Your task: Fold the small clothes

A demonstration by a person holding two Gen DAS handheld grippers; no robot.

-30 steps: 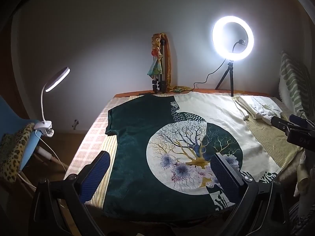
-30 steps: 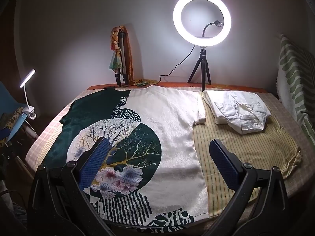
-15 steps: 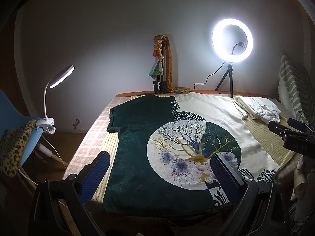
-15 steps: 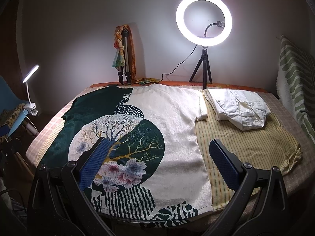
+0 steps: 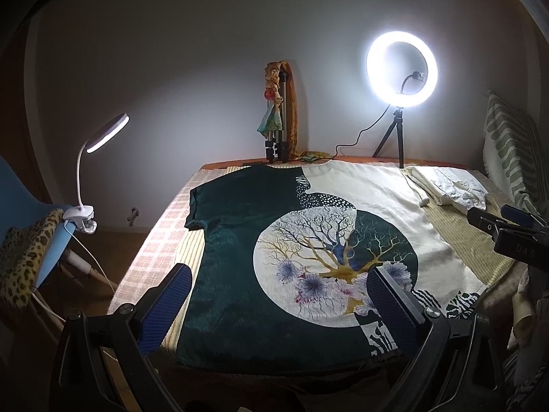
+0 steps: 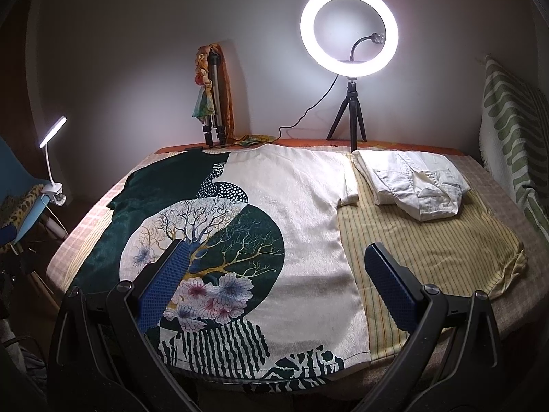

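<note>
A green and cream T-shirt point(image 5: 274, 247) with a tree print lies flat and unfolded on the table; it also shows in the right wrist view point(image 6: 274, 226). My left gripper point(image 5: 278, 309) is open and empty, above the shirt's near hem on the green side. My right gripper point(image 6: 274, 281) is open and empty, above the near hem on the cream side. The right gripper's black body shows at the right edge of the left wrist view point(image 5: 514, 233).
A folded white garment point(image 6: 415, 185) lies at the back right on a yellow striped cloth point(image 6: 429, 250). A ring light on a tripod point(image 6: 349, 34) and a folded tripod point(image 6: 212, 103) stand at the back edge. A clip lamp point(image 5: 92, 171) is on a blue chair at left.
Both grippers have pulled back and risen slightly, so the shirt sits a little farther and lower in both views. The jaws stay open. The shirt has not moved.
</note>
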